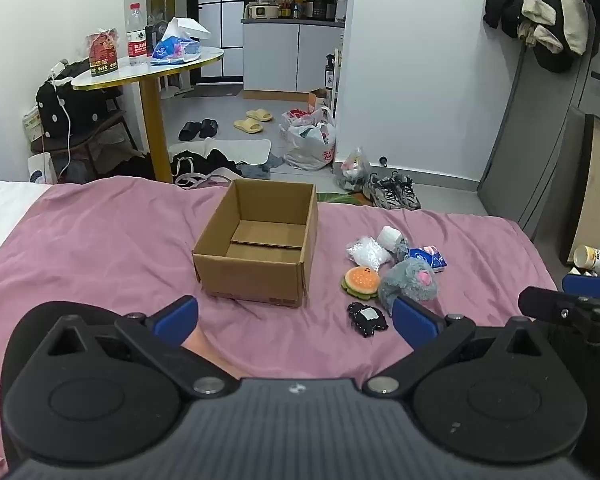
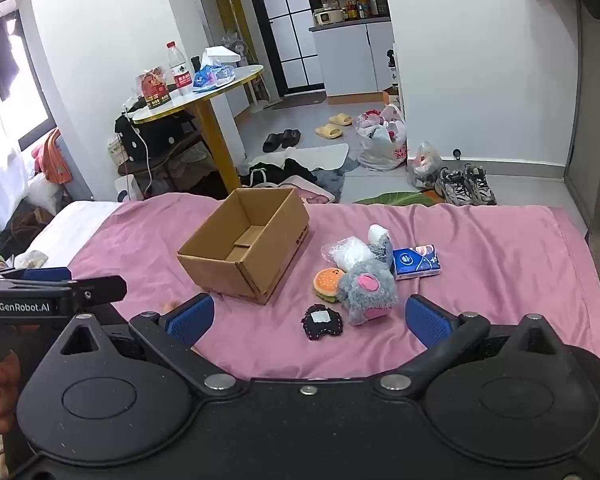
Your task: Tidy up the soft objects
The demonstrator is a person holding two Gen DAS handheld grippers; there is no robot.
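An open, empty cardboard box (image 1: 256, 244) (image 2: 244, 248) sits on the pink bedspread (image 1: 100, 248) (image 2: 500, 260). To its right lies a cluster of soft items: a grey plush toy (image 1: 410, 280) (image 2: 366, 286), a burger plush (image 1: 360, 279) (image 2: 327, 282), a black pouch (image 1: 366, 318) (image 2: 322, 320), a white plastic-wrapped bundle (image 1: 366, 252) (image 2: 346, 252), a white roll (image 1: 390, 237) and a blue tissue pack (image 1: 430, 258) (image 2: 416, 262). My left gripper (image 1: 296, 316) is open and empty, near the box's front. My right gripper (image 2: 310, 314) is open and empty, just before the black pouch.
Beyond the bed's far edge stand a round table (image 1: 152, 72) with a bottle and bags, slippers (image 1: 252, 120), plastic bags (image 1: 312, 140) and sneakers (image 1: 392, 192) on the floor. A white sheet (image 1: 0, 208) lies at the bed's left.
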